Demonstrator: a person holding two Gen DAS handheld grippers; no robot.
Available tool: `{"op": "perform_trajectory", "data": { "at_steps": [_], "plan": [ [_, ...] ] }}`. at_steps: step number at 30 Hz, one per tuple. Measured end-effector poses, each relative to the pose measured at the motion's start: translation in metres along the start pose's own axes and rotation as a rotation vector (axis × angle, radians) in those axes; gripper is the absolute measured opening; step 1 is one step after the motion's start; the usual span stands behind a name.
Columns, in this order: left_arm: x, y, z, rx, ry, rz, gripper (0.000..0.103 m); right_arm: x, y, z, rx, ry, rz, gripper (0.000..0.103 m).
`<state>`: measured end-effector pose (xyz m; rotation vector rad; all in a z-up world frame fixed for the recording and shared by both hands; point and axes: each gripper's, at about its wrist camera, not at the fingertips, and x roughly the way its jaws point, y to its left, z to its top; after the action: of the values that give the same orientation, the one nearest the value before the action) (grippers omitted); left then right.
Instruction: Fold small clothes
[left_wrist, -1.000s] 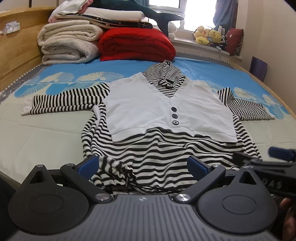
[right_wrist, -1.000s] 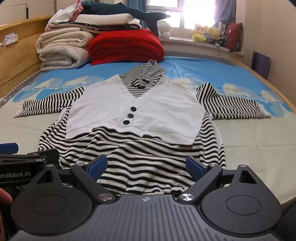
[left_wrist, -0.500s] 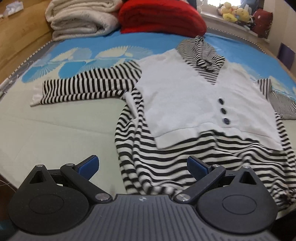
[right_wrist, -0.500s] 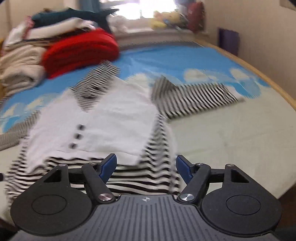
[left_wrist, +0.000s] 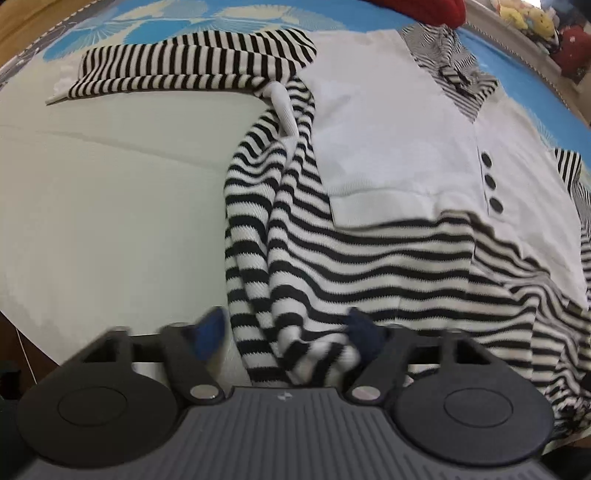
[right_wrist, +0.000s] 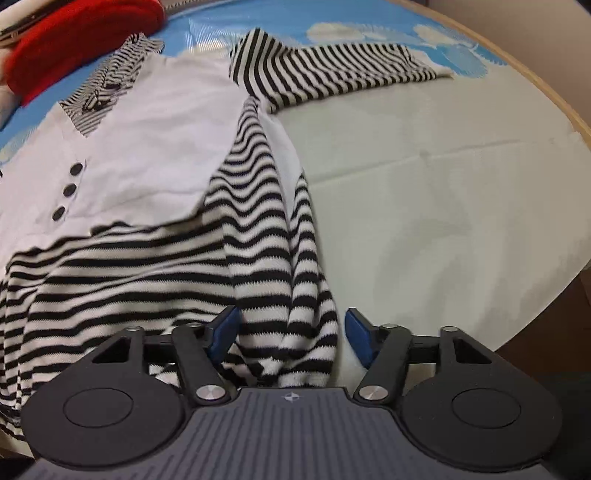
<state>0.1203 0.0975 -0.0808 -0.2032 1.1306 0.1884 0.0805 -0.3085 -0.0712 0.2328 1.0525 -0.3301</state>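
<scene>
A black-and-white striped garment (left_wrist: 388, 266) with a white vest front (left_wrist: 388, 147) and three dark buttons lies flat on the bed, sleeves spread out. My left gripper (left_wrist: 288, 332) points steeply down over its lower left corner. Its jaws are closing with the bunched striped hem (left_wrist: 306, 354) between them; the pads do not clearly pinch it. My right gripper (right_wrist: 291, 332) stands over the lower right corner (right_wrist: 288, 332) of the garment (right_wrist: 147, 266). Its jaws are closing too, with a striped fold between the blue fingertips (right_wrist: 360, 339) and a small gap on the right.
The pale sheet (left_wrist: 110, 203) lies bare to the left of the garment, and the sheet (right_wrist: 443, 203) also to its right. A red folded blanket (right_wrist: 74, 40) lies at the head end. A wooden bed rim (right_wrist: 546, 110) curves along the right. Plush toys (left_wrist: 528, 18) sit at the far right.
Both grippers dropped toward the bed and tilted down, the left one to the garment's lower left corner, the right one to its lower right. Both pairs of jaws narrowed around the striped hem.
</scene>
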Motion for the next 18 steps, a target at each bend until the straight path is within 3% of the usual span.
{"op": "perform_trajectory", "data": {
  "at_steps": [1,2,3,4,5,6,10,13,15,18],
  "plan": [
    [-0.001,0.0,-0.002,0.015,-0.008,0.006,0.058,0.001,-0.001,-0.001,0.003,0.01,0.004,0.054],
    [-0.002,-0.001,-0.004,0.027,-0.016,0.005,0.042,0.001,-0.002,-0.001,0.0,0.016,0.005,0.051],
    [-0.003,-0.001,-0.005,0.041,-0.022,0.002,0.031,0.002,-0.001,-0.002,-0.008,0.018,0.011,0.041],
    [-0.006,-0.002,-0.007,0.062,-0.029,-0.002,0.015,0.001,-0.001,-0.002,-0.016,0.019,0.024,0.024],
    [-0.009,-0.001,-0.008,0.073,-0.037,-0.006,0.01,-0.002,0.0,-0.002,-0.027,0.011,0.037,0.016],
    [-0.012,0.0,-0.01,0.081,-0.045,-0.01,0.008,-0.005,0.001,-0.002,-0.042,-0.003,0.028,0.007],
    [-0.034,0.007,-0.02,0.095,-0.065,-0.024,0.007,-0.023,-0.007,-0.002,-0.047,-0.021,0.014,0.006],
    [-0.044,0.013,-0.026,0.095,-0.034,-0.042,0.007,-0.028,-0.016,-0.001,-0.018,0.013,0.02,0.006],
    [-0.045,0.013,-0.026,0.092,-0.034,-0.036,0.015,-0.024,-0.016,0.0,-0.035,0.037,0.003,0.008],
    [-0.056,0.008,-0.017,0.097,-0.112,0.025,0.032,-0.029,-0.014,0.005,-0.032,-0.011,-0.025,0.023]
  ]
}}
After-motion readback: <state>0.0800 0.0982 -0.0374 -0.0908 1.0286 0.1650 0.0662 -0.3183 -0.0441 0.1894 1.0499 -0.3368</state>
